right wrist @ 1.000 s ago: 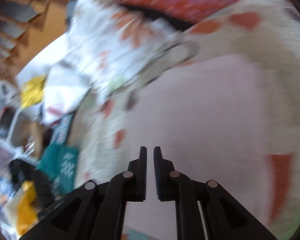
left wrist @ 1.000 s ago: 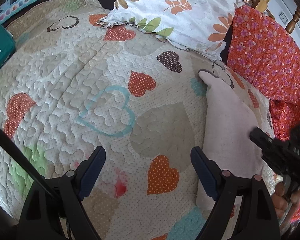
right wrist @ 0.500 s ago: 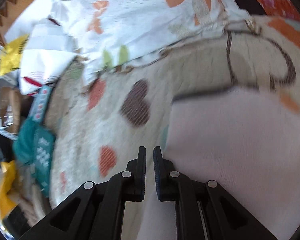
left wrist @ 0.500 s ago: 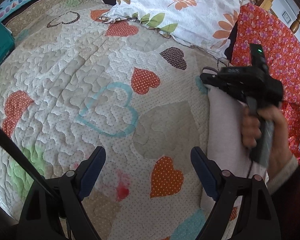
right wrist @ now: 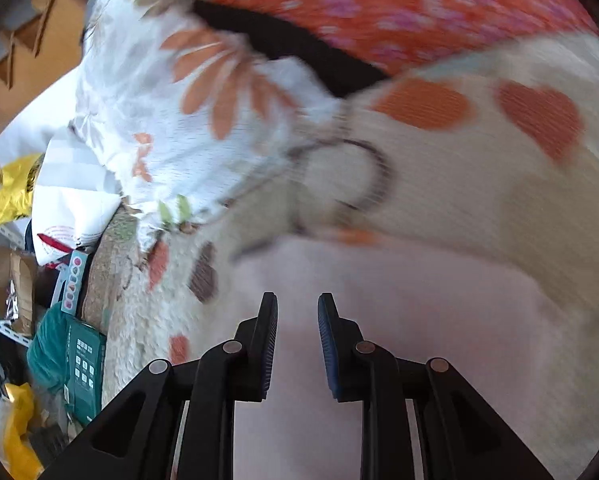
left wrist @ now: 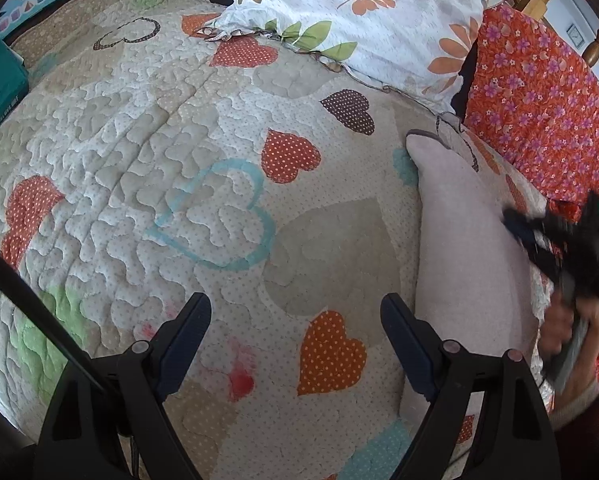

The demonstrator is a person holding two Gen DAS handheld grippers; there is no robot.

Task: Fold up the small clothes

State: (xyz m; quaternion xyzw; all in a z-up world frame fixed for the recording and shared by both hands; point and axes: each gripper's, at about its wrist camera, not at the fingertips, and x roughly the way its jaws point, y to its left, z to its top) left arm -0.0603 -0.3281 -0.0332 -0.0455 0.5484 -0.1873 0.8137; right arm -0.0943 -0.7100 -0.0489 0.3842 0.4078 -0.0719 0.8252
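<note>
**Q.** Where does the garment lie, and where are your tools?

**A.** The pale pink garment (left wrist: 471, 248) lies as a long, already narrowed strip on the heart-patterned quilt (left wrist: 203, 128), its far tip near the floral pillow (left wrist: 379, 12). Your left gripper (left wrist: 295, 316) hovers over bare quilt just beside the strip's left edge, fingers spread wide and holding nothing (a waiting posture, probably kept clear so the cloth is not disturbed). Your right gripper (right wrist: 297, 312) hangs above the pink cloth, its blue pads (right wrist: 327, 340) parted by a narrow gap with nothing between them.

**Q.** Why is the right tool placed there?

**A.** Judged from its position over the strip's right side, you are likely lining up a pinch to fold the strip; the right view is motion-blurred, so contact with the cloth cannot be told.
</note>
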